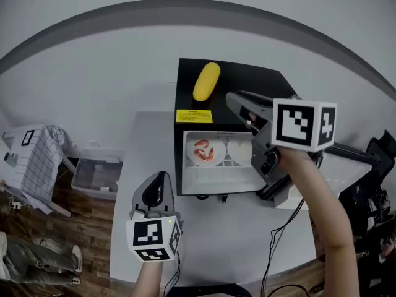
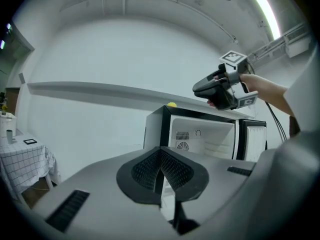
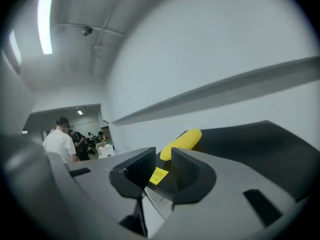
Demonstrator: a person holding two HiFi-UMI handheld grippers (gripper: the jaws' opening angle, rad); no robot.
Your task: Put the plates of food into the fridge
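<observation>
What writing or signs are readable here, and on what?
"C": tag on the right gripper.
Yellow label on the fridge: print too small to read.
Right cube, left cube: black-and-white patterns only, no words.

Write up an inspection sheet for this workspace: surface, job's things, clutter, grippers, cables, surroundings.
Surface: white table bearing a black fridge, door open.
Job's things: plate of red food and second plate side by side inside the fridge.
Clutter: yellow corn cob on the fridge top.
Grippers: left gripper shut, empty, low over the table; right gripper open, empty, raised near the fridge top.
Cables: black cable trailing over the table's right side.
Surroundings: clear bin and checked cloth at left, wood floor.
</observation>
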